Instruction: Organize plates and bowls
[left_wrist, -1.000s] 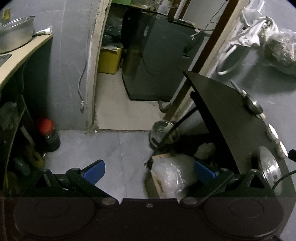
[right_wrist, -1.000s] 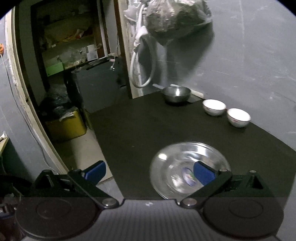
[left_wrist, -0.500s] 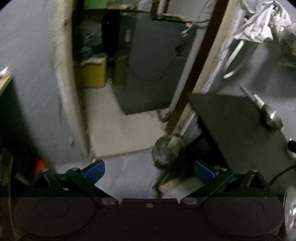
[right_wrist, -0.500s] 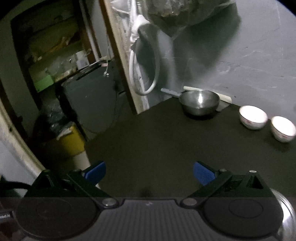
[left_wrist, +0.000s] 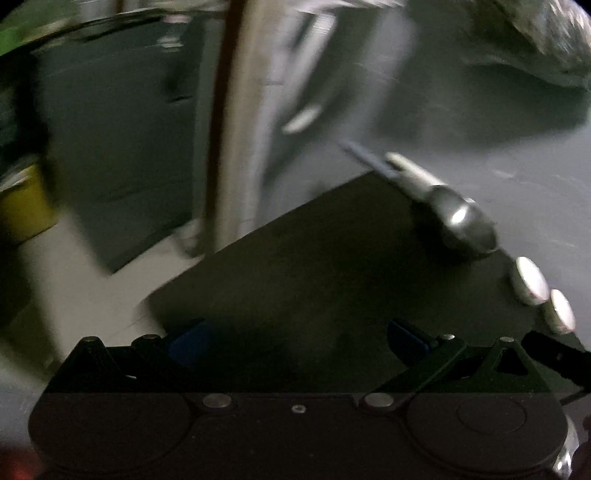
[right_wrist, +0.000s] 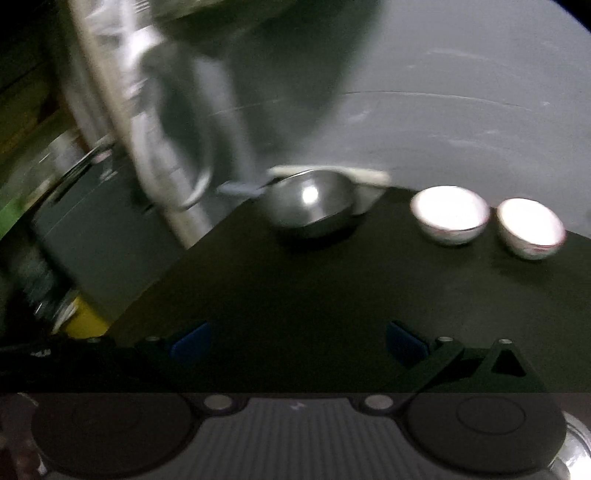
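Against the grey wall, the dark matte tabletop (right_wrist: 295, 288) carries 1 round steel bowl (right_wrist: 312, 206) and 2 small white ceramic bowls (right_wrist: 448, 216) side by side, unstacked, so I judge sorting barely begun, with my left gripper (left_wrist: 295, 338) and right gripper (right_wrist: 297, 338) both spread wide and empty.

Steel plate (right_wrist: 576, 446) cut off, blurred

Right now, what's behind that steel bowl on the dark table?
Behind the steel bowl lies something pale and flat against the grey wall, and a blurred handle sticks out leftward. The bowl hides their middle, so I cannot name them.
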